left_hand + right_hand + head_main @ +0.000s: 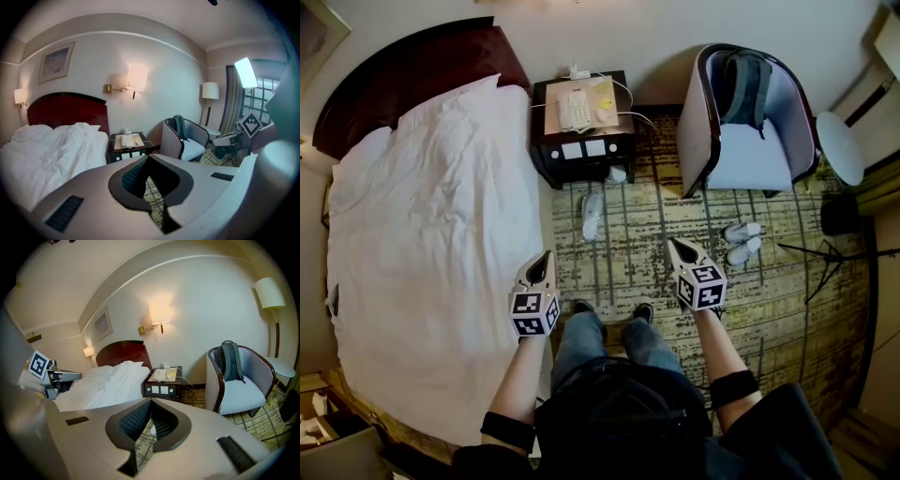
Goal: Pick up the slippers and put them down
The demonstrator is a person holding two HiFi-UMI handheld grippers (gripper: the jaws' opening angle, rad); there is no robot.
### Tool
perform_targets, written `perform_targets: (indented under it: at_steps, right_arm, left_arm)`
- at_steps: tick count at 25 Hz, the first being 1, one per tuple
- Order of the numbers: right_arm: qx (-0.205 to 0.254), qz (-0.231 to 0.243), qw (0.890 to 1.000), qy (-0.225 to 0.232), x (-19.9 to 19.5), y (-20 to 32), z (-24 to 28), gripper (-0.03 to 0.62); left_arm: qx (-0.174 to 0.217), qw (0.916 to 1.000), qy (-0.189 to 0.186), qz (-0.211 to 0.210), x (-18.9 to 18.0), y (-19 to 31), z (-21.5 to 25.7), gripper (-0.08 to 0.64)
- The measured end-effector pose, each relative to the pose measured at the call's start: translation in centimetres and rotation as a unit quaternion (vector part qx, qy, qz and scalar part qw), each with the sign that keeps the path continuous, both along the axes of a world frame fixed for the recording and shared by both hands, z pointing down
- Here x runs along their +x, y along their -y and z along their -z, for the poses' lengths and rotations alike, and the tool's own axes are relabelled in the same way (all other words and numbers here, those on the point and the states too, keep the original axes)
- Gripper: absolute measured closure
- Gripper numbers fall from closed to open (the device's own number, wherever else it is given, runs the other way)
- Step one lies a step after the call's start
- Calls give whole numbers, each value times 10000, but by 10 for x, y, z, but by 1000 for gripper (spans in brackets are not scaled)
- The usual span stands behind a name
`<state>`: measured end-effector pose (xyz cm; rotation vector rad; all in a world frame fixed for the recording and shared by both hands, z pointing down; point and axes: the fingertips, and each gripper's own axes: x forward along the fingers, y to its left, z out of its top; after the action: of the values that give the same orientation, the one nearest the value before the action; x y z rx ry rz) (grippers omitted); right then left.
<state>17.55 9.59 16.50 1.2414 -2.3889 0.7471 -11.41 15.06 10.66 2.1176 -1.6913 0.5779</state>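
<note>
- The left gripper (546, 257) has its jaws together. In its own view nothing stands between them; only the patterned carpet (623, 248) shows through the narrow slot.
- The right gripper (673, 244) is the same, with jaws closed on each other and no object in them. Both grippers are held in the air and point forward and somewhat down.
- One white slipper (592, 216) lies on the carpet ahead of the two grippers, between them. It is nearer to the tip of the left one and a little to its right, and it is apart from both.
- A pair of white slippers (741, 242) lies side by side on the carpet, near the right gripper on its right side, in front of the armchair (750, 155). The gripper does not touch them.
- Further ahead of the left gripper, at the foot of the nightstand (581, 150), there is another small white thing (617, 174). I cannot tell if it is a slipper.
- In my judgement the task is at its very beginning, because no slipper is lifted or even touched.
- Everything is left to do: to open the jaws, to bring a gripper down to a slipper, to close on it, to lift it and to put it down again.
</note>
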Motion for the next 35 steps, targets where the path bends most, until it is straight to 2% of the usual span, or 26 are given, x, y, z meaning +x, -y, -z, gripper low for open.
perform_targets:
  at_steps: [4,12,21,26,31,35]
  right_arm:
    - [-26,64,10000,3,-15,6,-3,591]
    - [-69,-78,9999,-66,-57,32,-13,591]
    - [165,-278,9994,-146,-98,87,-41,591]
    - [131,-303,9992,-223,-105,117,-83,591]
    - [17,-301,9995,-109,-116,163,-156,591]
    - [-42,-242,9997,21,-136,201,-232,591]
  left_arm:
    - [-40,10000,-17,-21,-6,0,-4,560]
    - [-314,9985,-192,-411,-29,32,-31,560]
    - [-591,9938,-325,-879,-36,76,-97,560]
    - [-794,9916,-457,-909,-31,99,-154,560]
    - [-1010,9901,-637,-733,-31,135,-238,556]
    - [-1375,9848,-885,-592,-34,158,-327,472]
